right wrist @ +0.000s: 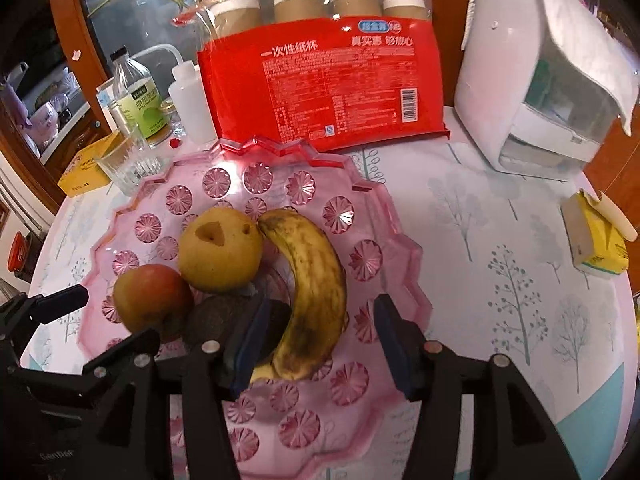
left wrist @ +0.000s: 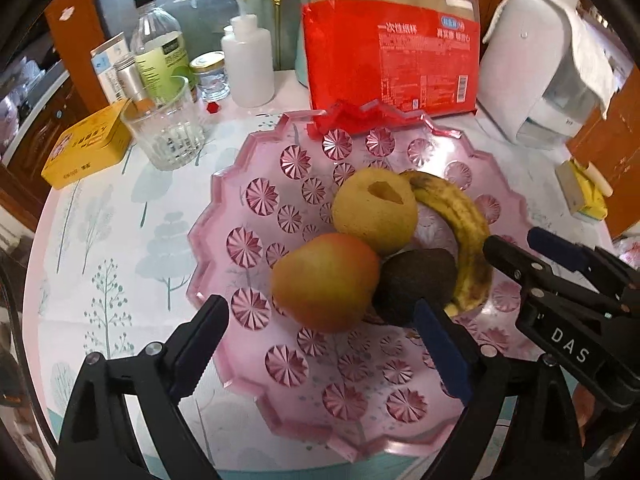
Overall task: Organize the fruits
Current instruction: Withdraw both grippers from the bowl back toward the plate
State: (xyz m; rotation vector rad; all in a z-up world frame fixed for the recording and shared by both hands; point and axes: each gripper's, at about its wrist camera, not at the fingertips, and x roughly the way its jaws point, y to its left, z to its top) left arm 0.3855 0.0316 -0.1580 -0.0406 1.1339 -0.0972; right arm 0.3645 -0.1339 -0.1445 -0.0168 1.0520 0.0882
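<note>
A pink cut-glass tray (left wrist: 248,216) (right wrist: 360,200) holds a red-yellow pear (left wrist: 324,280) (right wrist: 152,300), a yellow pear (left wrist: 374,210) (right wrist: 220,252), a dark avocado (left wrist: 416,284) (right wrist: 212,322) and a spotted banana (left wrist: 460,236) (right wrist: 312,292). My left gripper (left wrist: 320,356) is open, its jaws wide on either side of the red-yellow pear, not touching it. My right gripper (right wrist: 320,344) is open, its fingers either side of the banana's lower end; it also shows in the left wrist view (left wrist: 516,244).
Behind the tray stand a red pack of paper cups (left wrist: 392,60) (right wrist: 324,80), a white appliance (left wrist: 540,68) (right wrist: 532,80), a glass tumbler (left wrist: 166,132), bottles (left wrist: 160,48), a squeeze bottle (left wrist: 248,64) and a yellow box (left wrist: 86,146). A yellow sponge (right wrist: 596,236) lies at right.
</note>
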